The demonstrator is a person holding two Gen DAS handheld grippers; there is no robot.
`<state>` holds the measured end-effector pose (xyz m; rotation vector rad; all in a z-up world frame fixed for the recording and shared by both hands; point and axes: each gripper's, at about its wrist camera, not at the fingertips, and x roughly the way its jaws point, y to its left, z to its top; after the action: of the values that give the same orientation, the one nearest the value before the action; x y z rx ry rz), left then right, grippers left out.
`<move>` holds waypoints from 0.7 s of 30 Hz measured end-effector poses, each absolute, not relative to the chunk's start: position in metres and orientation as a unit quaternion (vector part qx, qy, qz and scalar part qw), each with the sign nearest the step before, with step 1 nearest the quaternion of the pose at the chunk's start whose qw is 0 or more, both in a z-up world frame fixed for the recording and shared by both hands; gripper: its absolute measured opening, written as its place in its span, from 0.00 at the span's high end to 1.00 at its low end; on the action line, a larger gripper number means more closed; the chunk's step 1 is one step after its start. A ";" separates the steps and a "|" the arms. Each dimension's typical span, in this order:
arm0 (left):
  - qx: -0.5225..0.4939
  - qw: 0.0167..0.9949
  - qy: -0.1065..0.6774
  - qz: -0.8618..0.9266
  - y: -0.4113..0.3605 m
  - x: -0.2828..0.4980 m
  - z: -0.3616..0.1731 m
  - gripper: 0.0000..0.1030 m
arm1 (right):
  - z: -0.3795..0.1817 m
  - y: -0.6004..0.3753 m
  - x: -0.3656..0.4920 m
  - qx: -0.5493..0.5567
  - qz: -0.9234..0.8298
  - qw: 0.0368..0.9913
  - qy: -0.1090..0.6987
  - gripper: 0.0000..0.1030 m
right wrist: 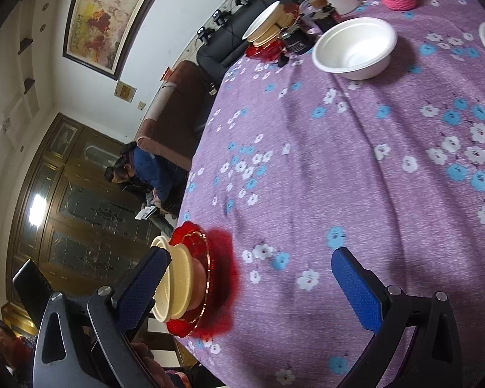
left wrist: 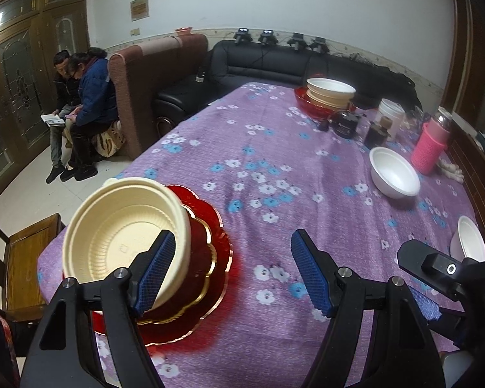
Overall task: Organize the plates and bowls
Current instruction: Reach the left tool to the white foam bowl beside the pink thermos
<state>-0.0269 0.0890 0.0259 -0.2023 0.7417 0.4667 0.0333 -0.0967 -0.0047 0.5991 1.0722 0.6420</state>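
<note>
A cream ribbed bowl (left wrist: pixel 123 236) sits on a red gold-rimmed plate (left wrist: pixel 210 258) at the table's near left corner. My left gripper (left wrist: pixel 233 242) is open over the purple flowered cloth, its left pad just in front of the bowl's rim, with nothing between the pads. In the right wrist view the same cream bowl (right wrist: pixel 174 284) and red plate (right wrist: pixel 190 242) lie by the left finger of my right gripper (right wrist: pixel 250 258), which is wide open. A white bowl (left wrist: pixel 394 174) (right wrist: pixel 355 48) stands mid-table, and another white bowl (left wrist: pixel 470 239) at the right edge. Farther back, a cream bowl stack (left wrist: pixel 329 93) rests on a red plate.
A pink sleeved bottle (left wrist: pixel 431 148), a white cup (left wrist: pixel 391 113) and dark jars (left wrist: pixel 346 123) crowd the far right of the table. A wooden chair (left wrist: pixel 29 258) stands past the near left corner. Two people (left wrist: pixel 80 103) sit beside the brown sofa.
</note>
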 end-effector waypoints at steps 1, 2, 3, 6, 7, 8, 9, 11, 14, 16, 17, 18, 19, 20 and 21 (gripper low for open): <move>-0.097 0.901 0.359 0.223 0.087 -0.026 0.025 0.28 | -0.005 -0.100 0.034 0.277 0.294 0.770 0.494 0.00; -0.096 0.901 0.361 0.219 0.084 -0.024 0.024 0.28 | -0.006 -0.103 0.035 0.278 0.292 0.771 0.494 0.00; -0.094 0.902 0.364 0.214 0.080 -0.020 0.022 0.28 | -0.007 -0.106 0.035 0.280 0.287 0.772 0.493 0.00; -0.091 0.901 0.376 0.196 0.069 -0.011 0.015 0.28 | -0.010 -0.118 0.037 0.283 0.278 0.775 0.492 0.00; -0.091 0.901 0.381 0.188 0.065 -0.008 0.012 0.28 | -0.011 -0.121 0.038 0.284 0.275 0.776 0.491 0.00; -0.089 0.901 0.385 0.181 0.061 -0.006 0.010 0.28 | -0.012 -0.125 0.039 0.286 0.271 0.777 0.491 0.00; -0.084 0.899 0.394 0.173 0.055 -0.002 0.006 0.28 | -0.014 -0.130 0.040 0.288 0.266 0.778 0.490 0.00; -0.077 0.898 0.402 0.162 0.046 0.004 0.000 0.28 | -0.017 -0.137 0.041 0.292 0.258 0.779 0.491 0.00; -0.066 0.896 0.414 0.149 0.034 0.011 -0.007 0.28 | -0.021 -0.148 0.044 0.295 0.247 0.781 0.492 0.00; -0.062 0.895 0.418 0.143 0.029 0.014 -0.010 0.28 | -0.024 -0.154 0.046 0.298 0.242 0.781 0.492 0.00; -0.060 0.895 0.420 0.140 0.026 0.016 -0.011 0.28 | -0.025 -0.156 0.046 0.298 0.239 0.782 0.493 0.00; -0.058 0.894 0.424 0.135 0.023 0.018 -0.013 0.28 | -0.026 -0.158 0.047 0.298 0.237 0.782 0.493 0.00; -0.057 0.893 0.426 0.132 0.022 0.020 -0.014 0.28 | -0.027 -0.160 0.047 0.299 0.236 0.782 0.494 0.00; -0.055 0.892 0.429 0.130 0.021 0.021 -0.015 0.28 | -0.028 -0.161 0.048 0.299 0.234 0.782 0.494 0.00; -0.054 0.892 0.431 0.127 0.019 0.023 -0.017 0.28 | -0.029 -0.163 0.049 0.300 0.233 0.782 0.495 0.00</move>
<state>0.0231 0.0185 -0.0169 -0.1114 0.8948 0.2644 0.0490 -0.1626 -0.0288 0.6469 1.0687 0.5040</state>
